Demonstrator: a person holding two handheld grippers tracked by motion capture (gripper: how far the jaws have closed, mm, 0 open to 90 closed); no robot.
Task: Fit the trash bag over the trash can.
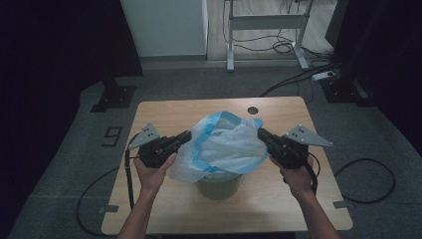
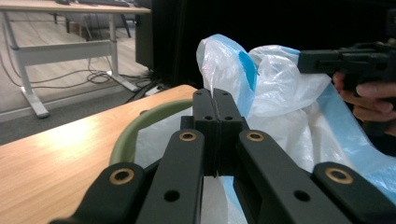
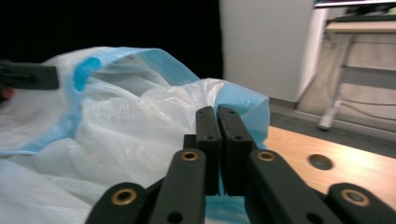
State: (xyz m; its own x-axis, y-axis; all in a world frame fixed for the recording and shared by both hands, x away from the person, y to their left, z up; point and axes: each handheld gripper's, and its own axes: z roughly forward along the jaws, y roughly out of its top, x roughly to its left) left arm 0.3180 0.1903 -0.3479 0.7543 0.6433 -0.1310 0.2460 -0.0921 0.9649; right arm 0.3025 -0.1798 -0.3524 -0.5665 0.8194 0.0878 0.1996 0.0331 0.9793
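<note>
The high view looks forward and down on the whole table (image 1: 164, 112) from above the person's side. Each gripper view rides low and close behind its own jaws, facing inward across the table from opposite sides. All three share the bag (image 1: 226, 144) (image 2: 280, 88) (image 3: 121, 121).

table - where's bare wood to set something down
Free: the far strip of the table behind the bin bag, up to the round hole; the near edge in front of the green bin, between the forearms. Crowded: the middle, bag flanked by left gripper and right gripper.
</note>
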